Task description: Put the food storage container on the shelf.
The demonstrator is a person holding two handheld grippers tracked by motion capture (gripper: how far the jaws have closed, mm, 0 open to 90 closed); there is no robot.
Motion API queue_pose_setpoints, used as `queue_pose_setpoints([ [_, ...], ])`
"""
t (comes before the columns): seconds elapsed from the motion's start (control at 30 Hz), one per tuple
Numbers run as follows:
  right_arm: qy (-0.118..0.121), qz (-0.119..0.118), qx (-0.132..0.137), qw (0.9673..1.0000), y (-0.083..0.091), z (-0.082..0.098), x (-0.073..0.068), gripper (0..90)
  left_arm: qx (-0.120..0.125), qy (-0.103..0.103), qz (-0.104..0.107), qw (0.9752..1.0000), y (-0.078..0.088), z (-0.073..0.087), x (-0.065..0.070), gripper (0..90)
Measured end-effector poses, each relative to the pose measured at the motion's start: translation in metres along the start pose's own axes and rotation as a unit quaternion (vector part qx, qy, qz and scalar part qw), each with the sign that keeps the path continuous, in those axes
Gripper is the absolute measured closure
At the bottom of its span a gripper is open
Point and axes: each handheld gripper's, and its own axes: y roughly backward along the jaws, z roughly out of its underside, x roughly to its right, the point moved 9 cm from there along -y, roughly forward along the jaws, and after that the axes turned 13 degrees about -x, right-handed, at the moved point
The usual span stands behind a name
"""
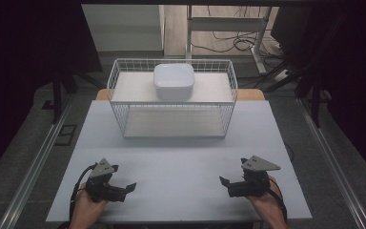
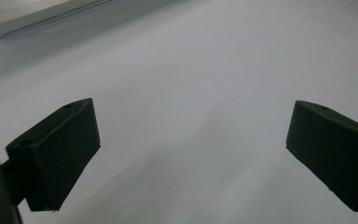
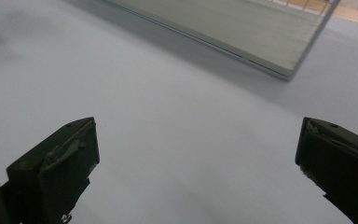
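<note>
A white wire rack (image 1: 116, 76) with two shelves stands at the far middle of the white table (image 1: 181, 157). A white square bowl (image 1: 173, 81) sits on its upper shelf. My left gripper (image 1: 127, 188) rests low over the near left of the table, open, jaws pointing right with nothing between them. My right gripper (image 1: 226, 186) mirrors it at the near right, open and empty, jaws pointing left. In the left gripper view the left gripper (image 2: 191, 140) spans bare tabletop. In the right gripper view the right gripper (image 3: 196, 158) does the same.
The rack's lower shelf edge (image 2: 37, 14) shows at the top left of the left gripper view, and this lower shelf (image 3: 223, 32) crosses the top of the right gripper view. Metal rails (image 1: 38, 157) flank the table. Cables and a desk frame (image 1: 228, 24) lie beyond.
</note>
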Motion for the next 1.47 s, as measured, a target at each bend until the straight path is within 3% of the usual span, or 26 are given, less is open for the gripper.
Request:
queue_pose_setpoints([
  [0.67,-0.04,0.042,-0.027,0.9979,0.013,0.05,0.031,0.0,-0.008,0.025,-0.034,0.9991,0.013,0.03,-0.023,2.2],
  [0.97,-0.052,0.045,-0.051,0.9963,0.011,0.068,0.035,0.0,-0.022,0.037,-0.034,0.9985,0.009,0.038,-0.029,2.1],
  [1.2,-0.055,0.034,-0.092,0.9937,0.002,0.082,0.033,0.0,-0.046,0.046,-0.028,0.9975,0.002,0.043,-0.03,1.9],
  [1.47,-0.06,0.028,-0.094,0.9933,0.001,0.082,0.033,0.0,-0.051,0.06,-0.022,0.9966,0.0,0.044,-0.032,2.2],
])
